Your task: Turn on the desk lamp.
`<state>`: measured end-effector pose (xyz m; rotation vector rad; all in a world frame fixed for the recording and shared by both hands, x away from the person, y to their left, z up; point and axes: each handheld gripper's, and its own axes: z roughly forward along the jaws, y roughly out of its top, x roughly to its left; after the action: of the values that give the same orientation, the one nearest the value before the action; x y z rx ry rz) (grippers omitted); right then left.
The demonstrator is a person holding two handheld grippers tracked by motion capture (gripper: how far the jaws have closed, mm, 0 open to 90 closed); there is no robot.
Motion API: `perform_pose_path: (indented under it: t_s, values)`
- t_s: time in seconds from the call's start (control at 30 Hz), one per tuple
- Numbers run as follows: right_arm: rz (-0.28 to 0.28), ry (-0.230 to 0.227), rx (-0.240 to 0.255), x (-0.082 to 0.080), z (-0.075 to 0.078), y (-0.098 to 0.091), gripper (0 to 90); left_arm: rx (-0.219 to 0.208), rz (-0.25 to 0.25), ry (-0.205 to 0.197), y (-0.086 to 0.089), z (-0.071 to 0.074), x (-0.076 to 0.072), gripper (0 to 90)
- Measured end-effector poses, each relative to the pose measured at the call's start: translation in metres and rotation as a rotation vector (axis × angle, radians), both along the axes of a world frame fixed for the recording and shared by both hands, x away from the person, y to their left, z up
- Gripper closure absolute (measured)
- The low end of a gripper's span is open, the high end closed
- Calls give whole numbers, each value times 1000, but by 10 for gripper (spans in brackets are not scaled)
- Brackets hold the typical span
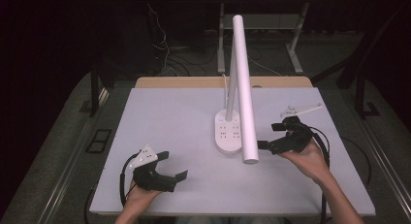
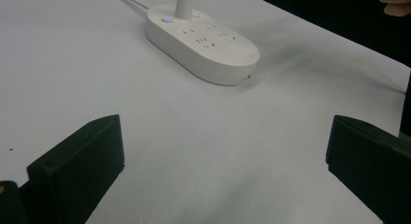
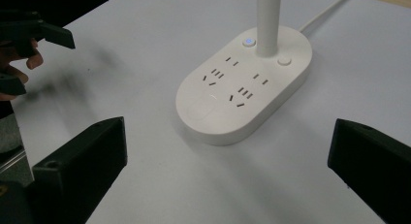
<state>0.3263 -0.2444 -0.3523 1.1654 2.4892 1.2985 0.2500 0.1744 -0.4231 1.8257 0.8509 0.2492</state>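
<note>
Lamp (image 1: 241, 83) with a socket-strip base (image 1: 228, 132) sits mid-table, white cable trailing off the back. Looks like hard smooth plastic — stiff, probably slippery, with the weight low in the base. I'd guess the thin upright post (image 3: 267, 20) is the best spot to pinch; the long head might tip it. Right gripper (image 1: 274, 136) sits just beside the head's tip, left gripper (image 1: 173, 166) well apart — both jaws spread wide, holding nothing.

Bare table (image 1: 169, 112) all around, one obstacle mid-table: white lamp base (image 1: 228, 132) with overhanging arm (image 1: 245, 88)
</note>
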Motion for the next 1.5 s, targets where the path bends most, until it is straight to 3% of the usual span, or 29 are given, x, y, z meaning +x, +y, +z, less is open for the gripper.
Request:
perform_pose_path:
  t_s: [0.23,1.5]
  values:
    - [14,-3,-30,13,-2,11,2,4,-9,4,-2,-1,0,0]
    - [2,24,-27,74,-2,27,3,5,-12,2,-2,-1,0,0]
